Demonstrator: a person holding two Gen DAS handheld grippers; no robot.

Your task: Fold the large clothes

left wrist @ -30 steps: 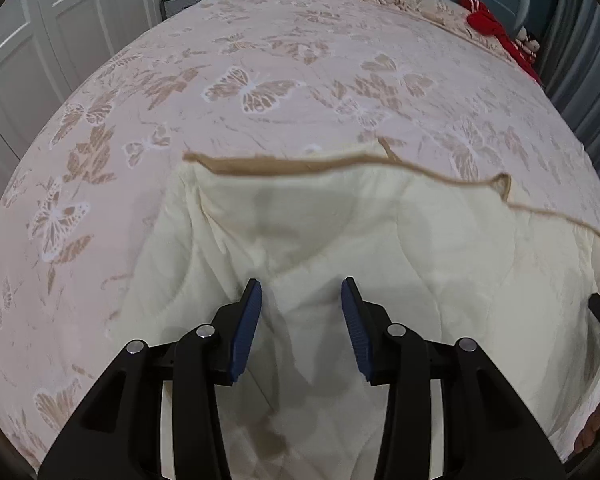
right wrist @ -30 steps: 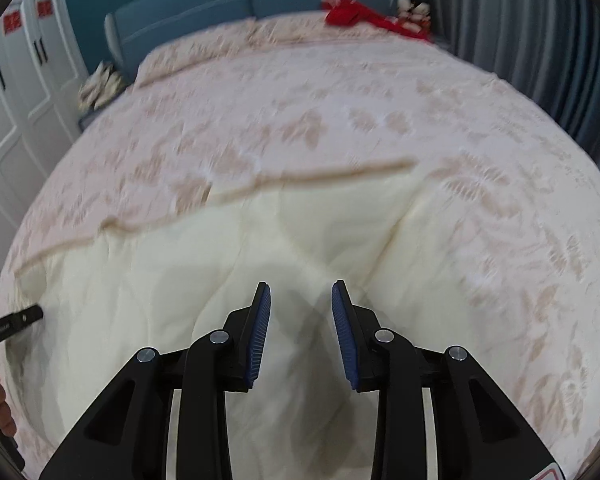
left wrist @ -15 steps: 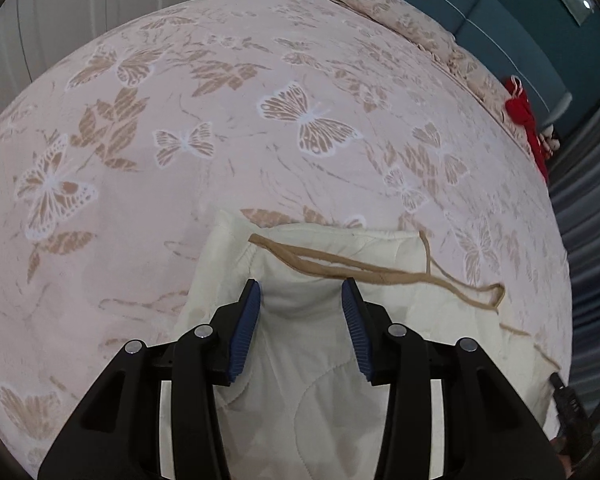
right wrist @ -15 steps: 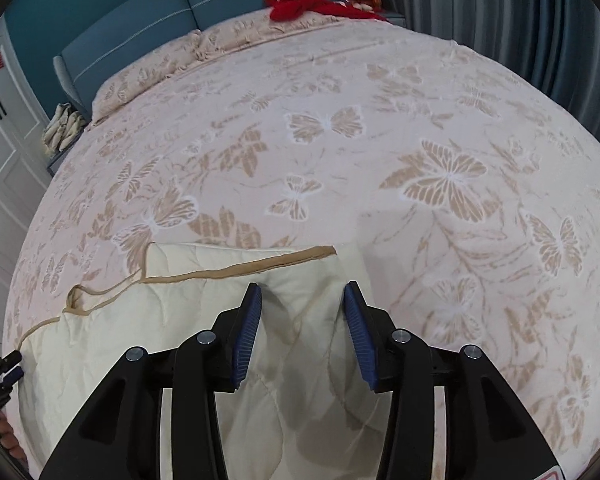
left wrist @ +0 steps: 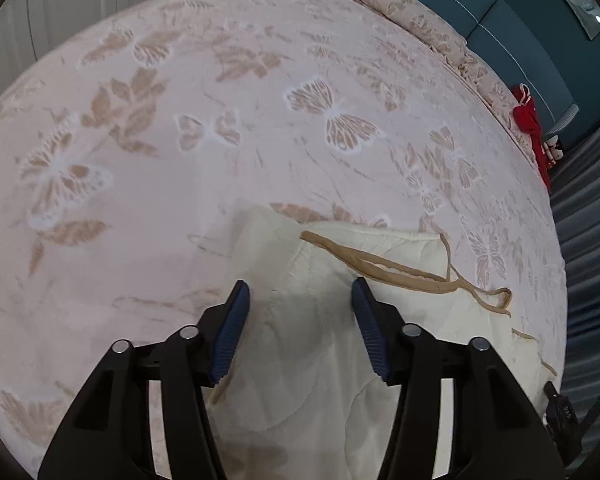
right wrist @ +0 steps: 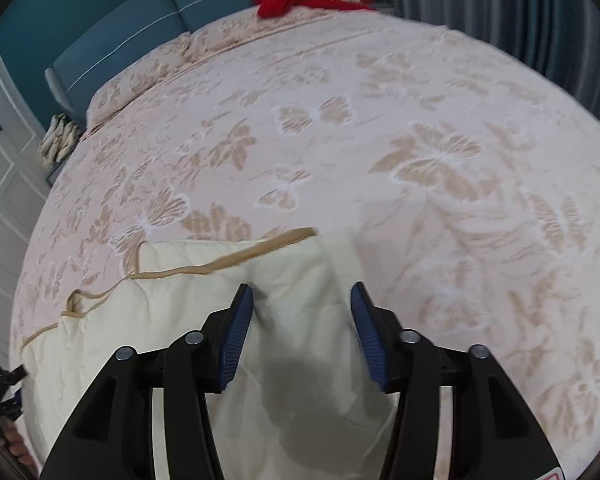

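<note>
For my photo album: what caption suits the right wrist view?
Open right gripper above a cream quilt on a butterfly bedspread.

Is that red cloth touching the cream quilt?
Apart. The right wrist view shows the red cloth near the headboard, bedspread between it and the cream quilt.

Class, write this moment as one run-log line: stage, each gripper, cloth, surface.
stage: fold under way | left gripper: open, over cream quilt | right gripper: open, over quilt corner | quilt: lying on bed, tan trim visible
</note>
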